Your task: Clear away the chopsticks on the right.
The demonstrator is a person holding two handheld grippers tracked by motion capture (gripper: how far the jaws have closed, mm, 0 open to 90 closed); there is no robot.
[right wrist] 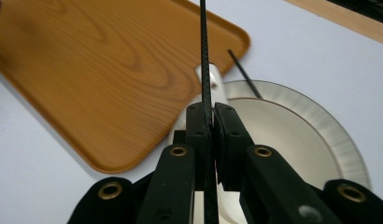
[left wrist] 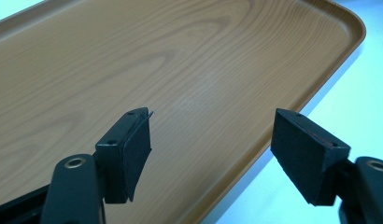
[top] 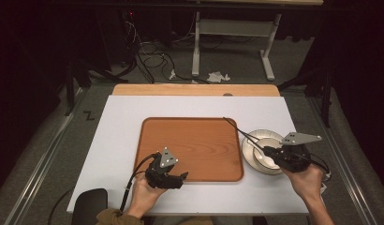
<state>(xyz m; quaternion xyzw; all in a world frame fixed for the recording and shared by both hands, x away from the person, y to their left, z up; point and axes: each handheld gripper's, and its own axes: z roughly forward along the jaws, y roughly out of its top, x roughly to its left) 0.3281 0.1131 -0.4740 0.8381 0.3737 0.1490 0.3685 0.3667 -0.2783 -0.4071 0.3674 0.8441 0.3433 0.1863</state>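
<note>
Chopsticks, two of them: one black stick (right wrist: 204,51) is pinched tight in the right tongs (right wrist: 212,122), the other (right wrist: 244,74) lies propped on the rim of one white plate (right wrist: 315,126), just right of the single wooden tray (top: 190,145). Left tongs (left wrist: 210,140) gape wide, holding nothing, over the tray's near edge. One white table (top: 124,117) carries it all.

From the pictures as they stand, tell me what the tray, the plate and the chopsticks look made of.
Tray: wood-grain surface with a smooth satin sheen and a moulded rim, so possibly laminate or plastic rather than solid wood.
Plate: glossy off-white, likely glazed ceramic, with a fine-lined band around the rim.
Chopsticks: thin, black and matt, one showing a woven texture; perhaps fibre composite or plastic.
</note>
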